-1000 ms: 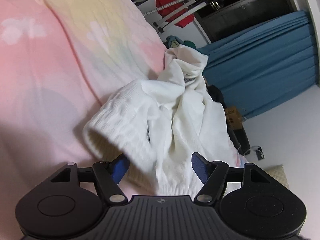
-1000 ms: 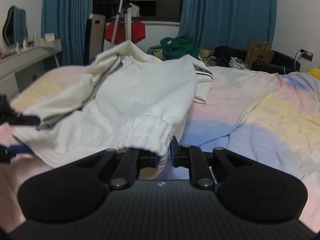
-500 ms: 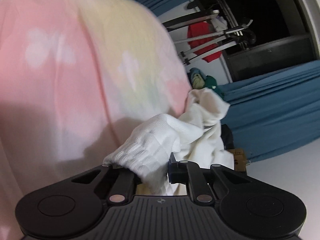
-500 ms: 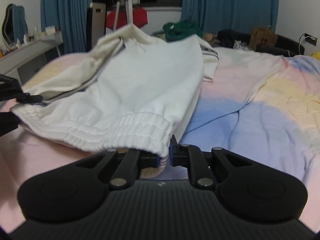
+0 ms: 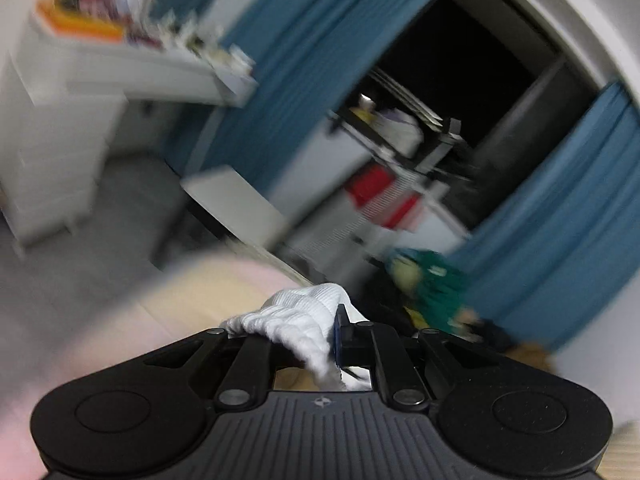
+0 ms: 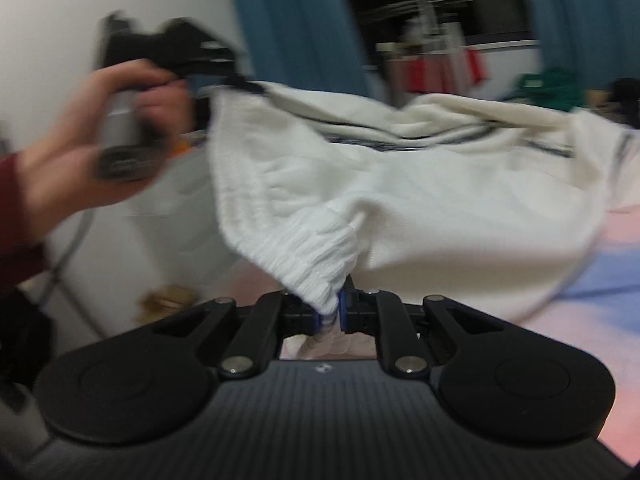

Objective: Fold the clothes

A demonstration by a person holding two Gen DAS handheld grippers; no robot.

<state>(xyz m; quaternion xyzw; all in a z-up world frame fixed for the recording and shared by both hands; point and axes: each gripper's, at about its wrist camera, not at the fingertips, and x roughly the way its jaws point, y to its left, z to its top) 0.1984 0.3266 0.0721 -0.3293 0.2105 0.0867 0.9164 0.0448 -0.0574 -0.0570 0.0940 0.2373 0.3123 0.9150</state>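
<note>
Right gripper [image 6: 334, 316] clamped on the ribbed hem of the white sweater [image 6: 420, 200]; left gripper [image 5: 326, 336] clamped on another ribbed edge, held by the left hand [image 6: 80, 148]. Sweater hangs stretched between them over the bed [image 6: 600, 264]. Risk: thin pinches slip under the pull, dropping a corner.

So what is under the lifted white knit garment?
Under the white knit garment, held by the right gripper and left gripper, pastel pink-and-blue bedding shows at right. Anything beneath the draped far part is hidden.
</note>
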